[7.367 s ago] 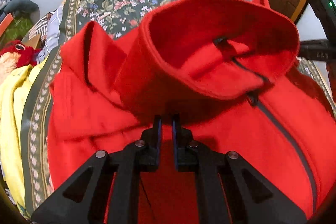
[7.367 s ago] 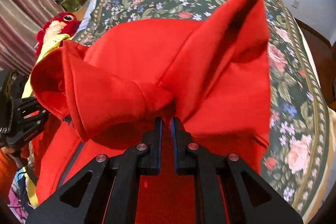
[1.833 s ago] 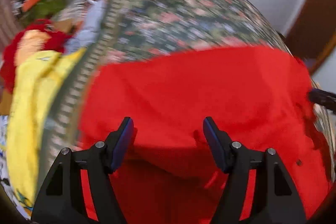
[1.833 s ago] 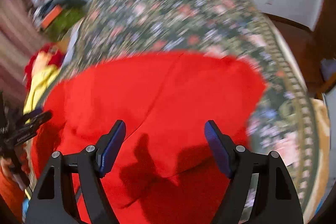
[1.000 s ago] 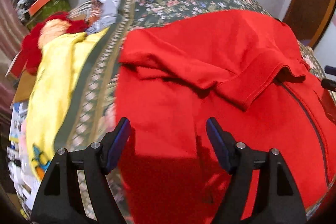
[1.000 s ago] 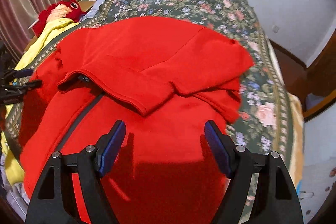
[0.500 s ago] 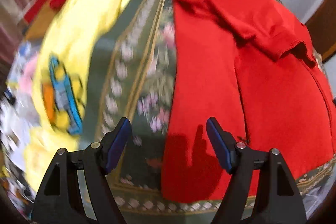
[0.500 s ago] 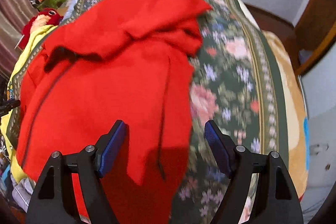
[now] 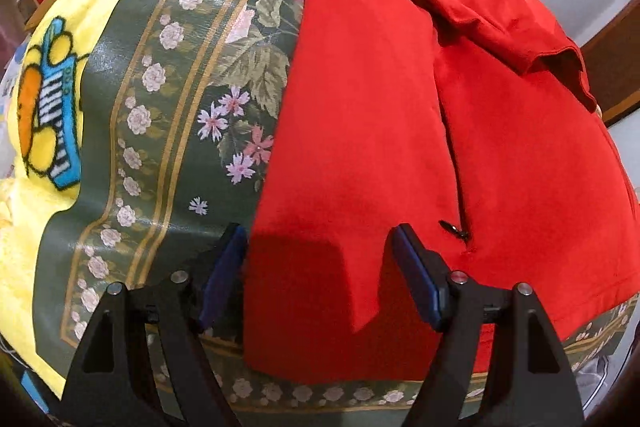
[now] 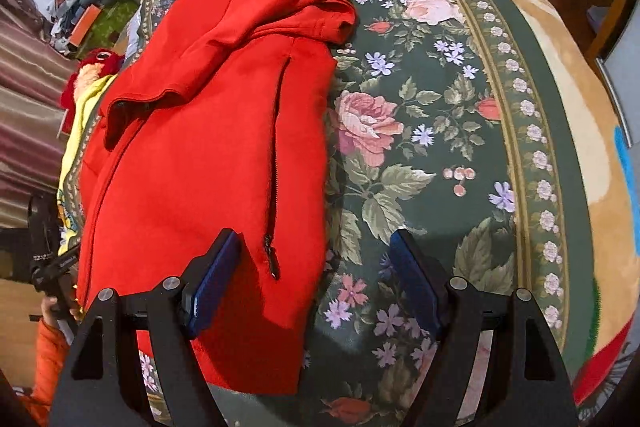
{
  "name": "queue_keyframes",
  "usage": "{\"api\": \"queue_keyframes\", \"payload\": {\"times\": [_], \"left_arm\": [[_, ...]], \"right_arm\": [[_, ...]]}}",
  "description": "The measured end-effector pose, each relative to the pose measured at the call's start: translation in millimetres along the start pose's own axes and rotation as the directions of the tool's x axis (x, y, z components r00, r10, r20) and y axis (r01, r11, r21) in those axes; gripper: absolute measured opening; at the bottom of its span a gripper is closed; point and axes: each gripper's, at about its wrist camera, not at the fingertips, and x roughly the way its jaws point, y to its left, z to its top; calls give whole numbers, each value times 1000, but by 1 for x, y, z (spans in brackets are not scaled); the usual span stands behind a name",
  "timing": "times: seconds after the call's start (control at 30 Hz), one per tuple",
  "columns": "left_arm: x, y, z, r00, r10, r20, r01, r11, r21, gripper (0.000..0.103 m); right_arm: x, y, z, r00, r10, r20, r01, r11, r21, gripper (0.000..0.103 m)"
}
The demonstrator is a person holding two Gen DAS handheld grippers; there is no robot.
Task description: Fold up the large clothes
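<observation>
We have the red zip-front fleece jacket (image 9: pixel 400 131) lying flat on the dark green floral bedspread (image 10: pixel 432 131), its sleeves folded across the chest. Our left gripper (image 9: pixel 320 275), its jaws closing with nothing yet pinched, and our right gripper (image 10: pixel 316 279), spread wide and empty, each straddle a hem corner, apparently to lift it for folding.

no readable text, labels, brands or numbers on anything
</observation>
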Motion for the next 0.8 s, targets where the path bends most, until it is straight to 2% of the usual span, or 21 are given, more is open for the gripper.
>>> {"api": "queue_keyframes", "payload": {"times": [0.03, 0.1, 0.13, 0.17, 0.2, 0.27, 0.3, 0.33, 0.37, 0.5, 0.63, 0.8], "left_arm": [[-1, -2, 0, 1000, -4, 3, 4, 1000, 0, 67], [-3, -7, 0, 1000, -15, 3, 15, 1000, 20, 47], [-2, -12, 3, 999, -34, -5, 34, 999, 24, 41], [2, -19, 5, 997, -74, -22, 74, 997, 19, 25], [7, -23, 7, 993, -114, -41, 114, 993, 7, 19], [12, -27, 8, 993, -112, -47, 113, 994, 9, 16], [13, -31, 9, 993, -108, -41, 109, 994, 21, 13], [14, -34, 10, 993, -107, -40, 108, 994, 25, 12], [14, -37, 11, 994, -104, -39, 105, 994, 28, 11], [12, -54, 25, 994, -111, -14, 112, 993, 43, 7], [-5, -60, 42, 991, -126, 40, 124, 991, 44, 6], [-30, -71, 67, 978, -178, 109, 173, 983, 54, 5]], "right_arm": [[2, 1, 0, 1000, 13, 2, -13, 1000, 8, 76], [5, 2, 3, 1000, 28, 5, -28, 999, 32, 77], [5, 4, 4, 999, 37, 10, -37, 999, 28, 77], [6, 6, 5, 999, 48, 14, -48, 999, 19, 75], [7, 9, 6, 998, 59, 15, -59, 998, 7, 75], [9, 15, 8, 997, 78, 23, -78, 997, -19, 68], [9, 17, 8, 995, 94, 29, -93, 995, -31, 58], [9, 20, 8, 994, 104, 34, -103, 994, -38, 52], [9, 20, 9, 994, 106, 37, -105, 994, -37, 50], [9, 23, 5, 983, 177, 53, -175, 984, -33, 20], [5, 27, 9, 975, 204, 87, -202, 979, -32, 16], [-8, 40, 24, 963, 234, 133, -226, 971, -71, 15]]}}
